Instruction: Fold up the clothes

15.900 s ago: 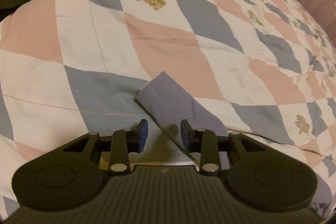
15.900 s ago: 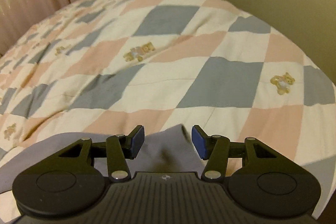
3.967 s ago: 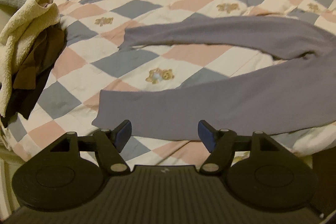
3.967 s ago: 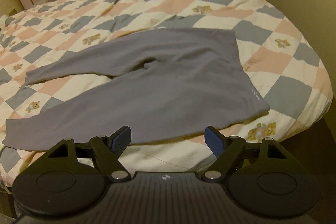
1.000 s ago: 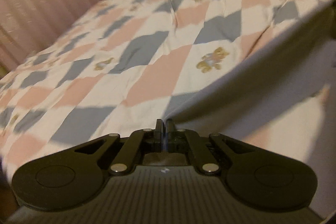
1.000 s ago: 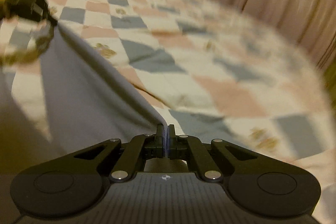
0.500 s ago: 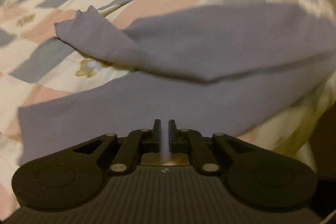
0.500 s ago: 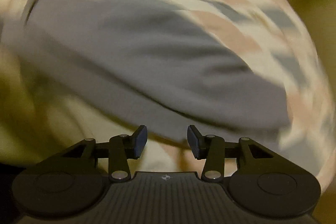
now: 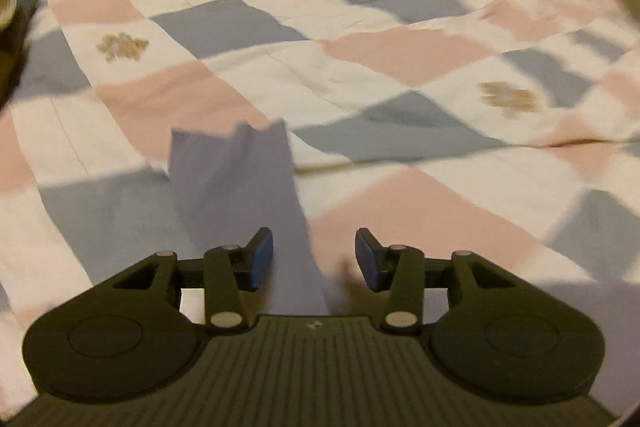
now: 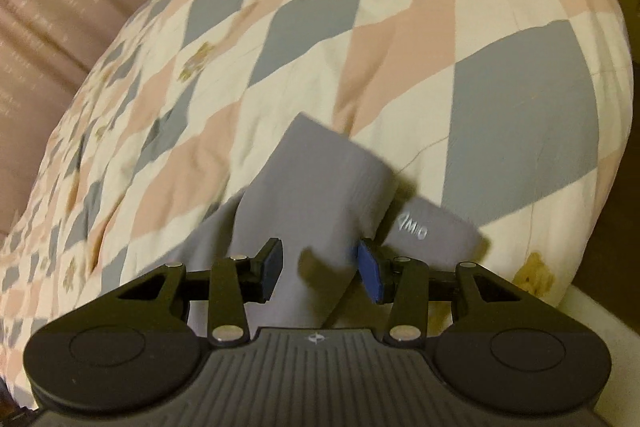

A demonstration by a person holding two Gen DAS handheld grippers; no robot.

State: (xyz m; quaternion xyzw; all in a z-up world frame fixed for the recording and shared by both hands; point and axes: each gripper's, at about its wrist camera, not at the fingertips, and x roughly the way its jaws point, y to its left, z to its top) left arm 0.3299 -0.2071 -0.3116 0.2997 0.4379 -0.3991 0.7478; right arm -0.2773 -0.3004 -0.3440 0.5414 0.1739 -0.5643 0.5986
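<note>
Looks like the moment right after a fold gets laid down. The grey pants [image 9: 236,179] are on the bed [image 9: 360,75], and both ends are being let go.

Left hand-held gripper [image 9: 314,259]: its jaws are opening, blue pads apart, and the leg end of the pants runs from between them out toward 11 o'clock, ending in a slightly crumpled cuff. The cloth sits closer to the left pad, but I can't see either pad pressing on it. It seems to be just lying there on the quilt, which makes sense if you want the fold to stay put instead of dragging it along when you pull away.

Right hand-held gripper [image 10: 318,267]: jaws parted too. The waist end [image 10: 316,179] of the pants is bunched up between and beyond them toward 12 o'clock, with a folded-over flap, and a corner with a small white logo [image 10: 412,227] sticks out at about 2 o'clock. The right pad is right against the fabric edge; it's blurry there, so I can't say for sure whether it's touching. This end is close to the bed's edge, so I'd guess it could slide off if nudged.

My read: one lengthwise fold is down, and it still needs smoothing and another fold.
</note>
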